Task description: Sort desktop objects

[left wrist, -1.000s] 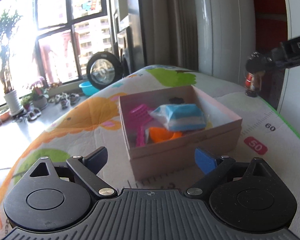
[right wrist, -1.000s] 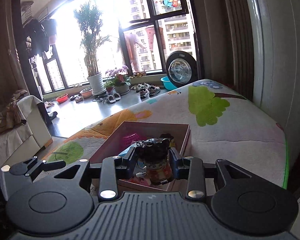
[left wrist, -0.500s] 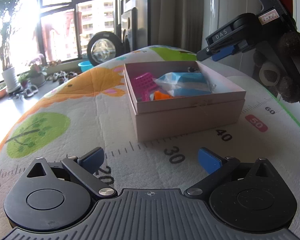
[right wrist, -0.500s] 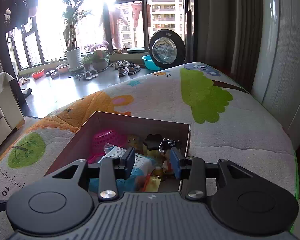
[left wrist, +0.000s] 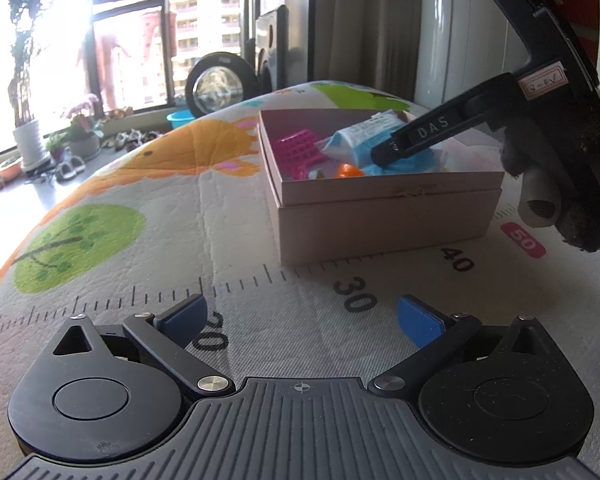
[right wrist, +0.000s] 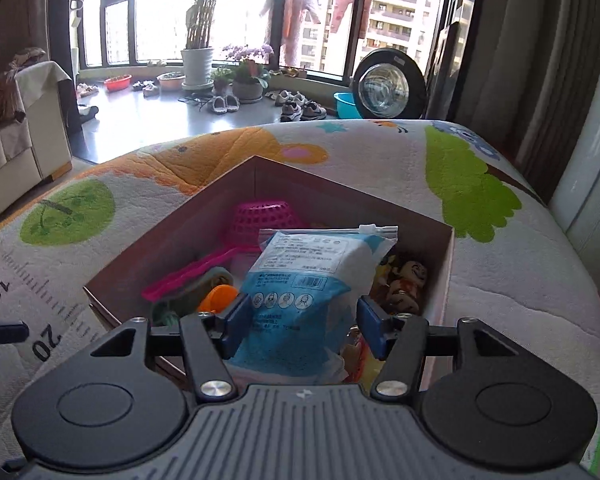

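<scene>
My right gripper (right wrist: 298, 330) hangs over the near end of the pink box (left wrist: 384, 210), and its jaws, which a second ago were clamped on a little doll figure, are now apart with nothing between them. The figure (right wrist: 406, 286) lies inside the box by the right wall, next to the blue-and-white packet (right wrist: 300, 280) that fills the middle. A pink strainer (right wrist: 260, 216) and an orange piece (right wrist: 218, 296) sit toward the box's left side. So the drop is done: that item counts as sorted, and I judge the right gripper free to pull back.

My left gripper (left wrist: 302, 320) has backed away and sunk low; it now sits near the front edge of the bench, over the printed ruler of the play mat (left wrist: 160, 216), well apart from the box. Its jaws are wide apart and empty. From that view the right gripper's finger (left wrist: 424, 136) reaches down over the box's far right part.

I see no loose item left on the mat in either view, so the sorting looks near its end, though much of the bench is out of frame.
</scene>
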A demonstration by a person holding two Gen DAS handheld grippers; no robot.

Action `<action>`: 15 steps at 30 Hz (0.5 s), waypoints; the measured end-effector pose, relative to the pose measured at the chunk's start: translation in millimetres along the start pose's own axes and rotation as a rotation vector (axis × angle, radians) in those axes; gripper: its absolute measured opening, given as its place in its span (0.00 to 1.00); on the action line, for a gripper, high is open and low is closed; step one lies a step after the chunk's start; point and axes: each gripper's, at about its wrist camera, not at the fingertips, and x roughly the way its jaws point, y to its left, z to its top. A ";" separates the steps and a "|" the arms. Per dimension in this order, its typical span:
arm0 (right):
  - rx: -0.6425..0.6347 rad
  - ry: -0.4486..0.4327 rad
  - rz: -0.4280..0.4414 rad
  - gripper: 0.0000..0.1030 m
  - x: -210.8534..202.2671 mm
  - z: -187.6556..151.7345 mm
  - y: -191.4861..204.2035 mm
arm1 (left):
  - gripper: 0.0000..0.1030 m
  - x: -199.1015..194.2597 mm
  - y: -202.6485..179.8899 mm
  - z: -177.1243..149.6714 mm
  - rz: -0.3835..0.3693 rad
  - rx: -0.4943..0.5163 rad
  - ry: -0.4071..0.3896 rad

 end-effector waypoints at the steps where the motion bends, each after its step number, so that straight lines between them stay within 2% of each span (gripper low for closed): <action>1: 0.003 0.000 -0.022 0.55 -1.3 -1.7 -4.0 | 1.00 1.0 0.5 -0.4 0.002 -0.005 0.003; 4: 0.066 -0.010 -0.023 0.55 -7.3 -4.0 -19.0 | 1.00 4.0 -0.1 -1.0 0.001 -0.011 0.013; 6: 0.124 0.011 0.048 0.51 -8.1 -5.7 -26.4 | 1.00 4.5 -2.3 -1.6 -0.003 -0.003 0.015; 9: 0.200 0.051 0.168 0.50 -1.7 -12.6 -28.2 | 1.00 5.0 -5.2 -2.8 0.002 0.008 0.016; 13: 0.181 0.008 0.157 0.50 -5.9 -20.1 -16.7 | 1.00 5.2 -7.7 -5.3 0.022 0.028 0.020; 15: 0.181 -0.045 0.126 0.50 -19.9 -25.5 -14.6 | 1.00 5.4 -7.4 -6.3 0.035 0.034 0.024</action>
